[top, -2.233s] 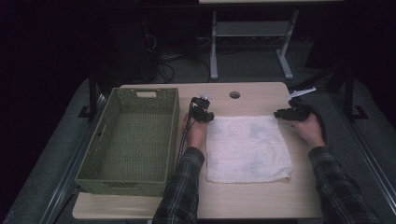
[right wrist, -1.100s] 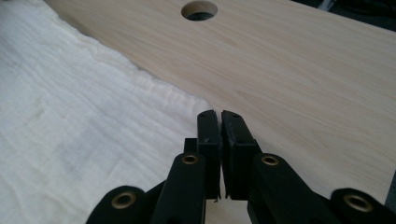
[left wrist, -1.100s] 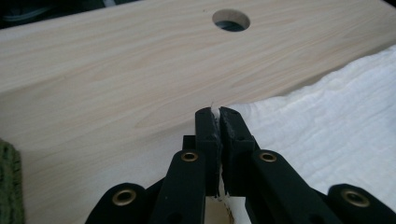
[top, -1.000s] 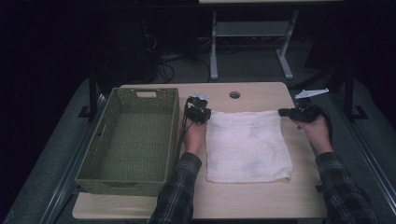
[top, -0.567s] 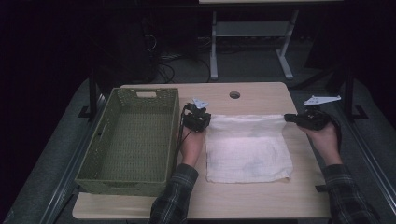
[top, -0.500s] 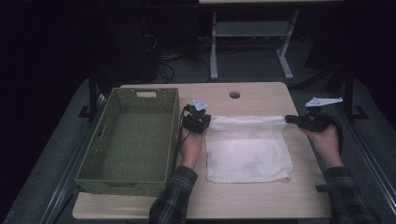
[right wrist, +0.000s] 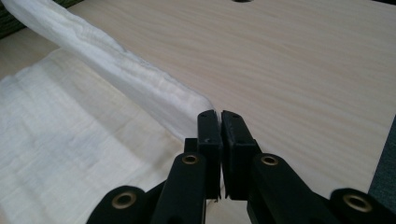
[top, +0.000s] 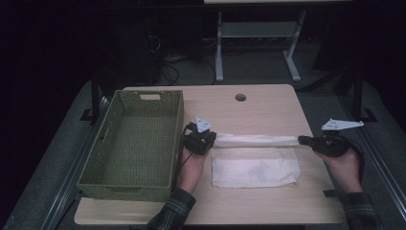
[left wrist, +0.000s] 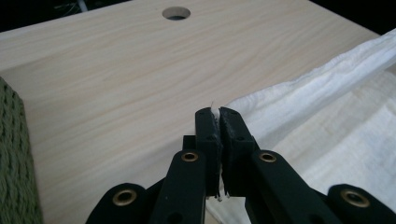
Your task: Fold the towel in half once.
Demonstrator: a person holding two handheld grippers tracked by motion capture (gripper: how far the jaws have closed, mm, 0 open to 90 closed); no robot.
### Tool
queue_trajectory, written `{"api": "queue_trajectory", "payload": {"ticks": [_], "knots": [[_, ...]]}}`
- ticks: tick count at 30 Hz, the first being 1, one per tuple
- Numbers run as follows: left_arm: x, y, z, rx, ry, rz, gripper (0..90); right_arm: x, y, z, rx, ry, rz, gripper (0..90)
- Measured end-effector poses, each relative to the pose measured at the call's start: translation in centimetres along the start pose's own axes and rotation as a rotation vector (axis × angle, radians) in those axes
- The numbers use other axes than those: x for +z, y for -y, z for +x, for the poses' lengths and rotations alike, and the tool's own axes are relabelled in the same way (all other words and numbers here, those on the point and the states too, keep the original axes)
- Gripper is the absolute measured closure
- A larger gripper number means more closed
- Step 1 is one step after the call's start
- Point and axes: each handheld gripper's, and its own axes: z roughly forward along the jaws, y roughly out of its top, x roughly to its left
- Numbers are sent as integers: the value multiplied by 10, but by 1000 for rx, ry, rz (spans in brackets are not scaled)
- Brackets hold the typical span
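A green woven basket is set left of the white towel (presumably to receive it once folded). Just right of the basket, the left gripper is clamped on the towel's far left corner; at the towel's right end, the right gripper is pinched shut on the far right corner. The far edge is held taut between them, lifted for folding over the rest, which lies flat. How much cloth is pinched is hidden inside both pairs of jaws.

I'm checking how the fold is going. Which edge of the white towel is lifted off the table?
The far edge of the white towel: it hangs stretched between the left gripper and the right gripper, while the near edge lies flat.
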Motion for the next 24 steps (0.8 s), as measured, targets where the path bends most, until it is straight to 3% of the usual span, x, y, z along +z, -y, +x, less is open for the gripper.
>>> {"api": "queue_trajectory", "payload": {"ticks": [8, 16, 20, 24], "knots": [[-11, 12, -15, 36, 14, 29, 867, -16, 25, 14, 1, -18, 13, 867], [-24, 26, -28, 71, 21, 47, 867, -26, 36, 25, -6, -25, 8, 867], [-28, 34, -36, 97, 39, 72, 867, -29, 46, 34, -10, -25, 39, 865], [-29, 40, -36, 97, 40, 88, 867, -29, 54, 38, -9, -44, 54, 864]]}}
